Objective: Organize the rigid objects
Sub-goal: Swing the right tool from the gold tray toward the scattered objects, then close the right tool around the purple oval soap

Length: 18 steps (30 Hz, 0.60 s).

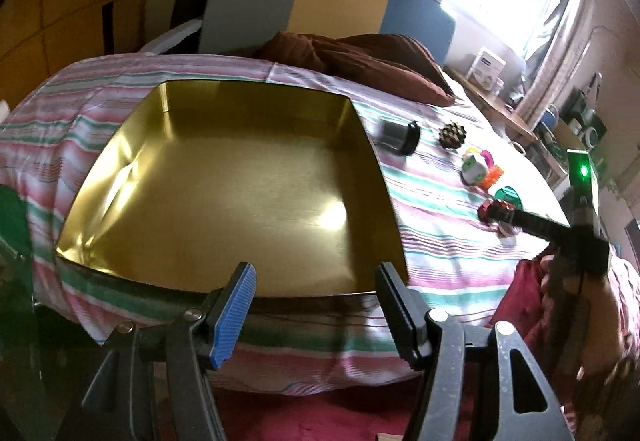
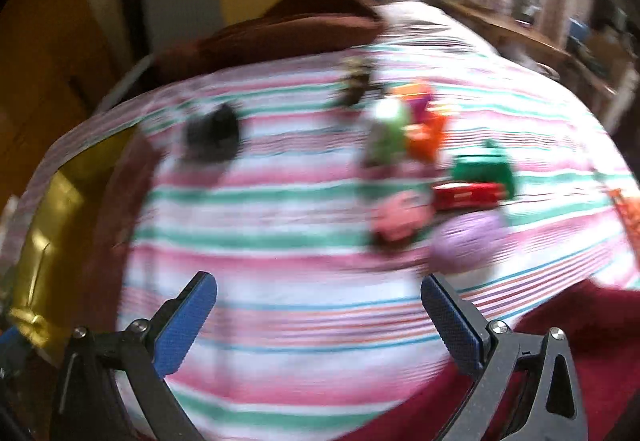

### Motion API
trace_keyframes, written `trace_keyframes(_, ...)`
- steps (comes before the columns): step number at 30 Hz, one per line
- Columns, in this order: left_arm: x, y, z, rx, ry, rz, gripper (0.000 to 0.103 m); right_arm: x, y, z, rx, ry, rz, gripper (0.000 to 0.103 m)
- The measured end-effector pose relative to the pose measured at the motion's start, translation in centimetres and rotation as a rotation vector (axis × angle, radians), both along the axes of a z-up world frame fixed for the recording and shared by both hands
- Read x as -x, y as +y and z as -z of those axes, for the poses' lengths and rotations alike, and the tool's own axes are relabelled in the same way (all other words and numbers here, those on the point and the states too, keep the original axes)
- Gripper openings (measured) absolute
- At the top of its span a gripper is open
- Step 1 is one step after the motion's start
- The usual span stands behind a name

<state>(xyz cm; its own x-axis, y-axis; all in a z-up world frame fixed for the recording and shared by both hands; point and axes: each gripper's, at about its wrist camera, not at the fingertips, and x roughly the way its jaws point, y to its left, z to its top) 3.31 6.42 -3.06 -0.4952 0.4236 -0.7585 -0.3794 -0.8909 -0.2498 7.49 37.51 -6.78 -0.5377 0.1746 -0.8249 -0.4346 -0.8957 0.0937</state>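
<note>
Left gripper (image 1: 316, 305): jaws apart, empty, above gold tin (image 1: 224, 177).
Right gripper (image 2: 320, 321): jaws apart, empty, nearer the toys.
Red toy (image 2: 468, 195): at 1 o'clock, long axis sideways.

A brown pillow (image 1: 376, 61) lies on the striped bedsheet (image 1: 440, 241)

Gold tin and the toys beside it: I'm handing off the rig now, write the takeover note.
Left hand-held gripper: open, empty, at the gold tin's near rim.
Right hand-held gripper: open, empty, facing the toy cluster.
Black cylinder, pine cone, cube and red toy lie on the striped cloth.
Done: nothing in the tin.
Left: everything.
</note>
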Motion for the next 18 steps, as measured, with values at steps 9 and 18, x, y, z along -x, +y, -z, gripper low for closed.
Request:
trace_keyframes(9,-0.8,3.1,-0.2,0.016,0.013,0.1,0.063,0.0,8.2,0.6,0.032,-0.156,0.043,0.094)
trace_keyframes(18,-0.8,5.3,-0.6,0.026,0.0,0.162,0.063,1.4,11.3,3.7,0.115,-0.279,-0.084,0.081)
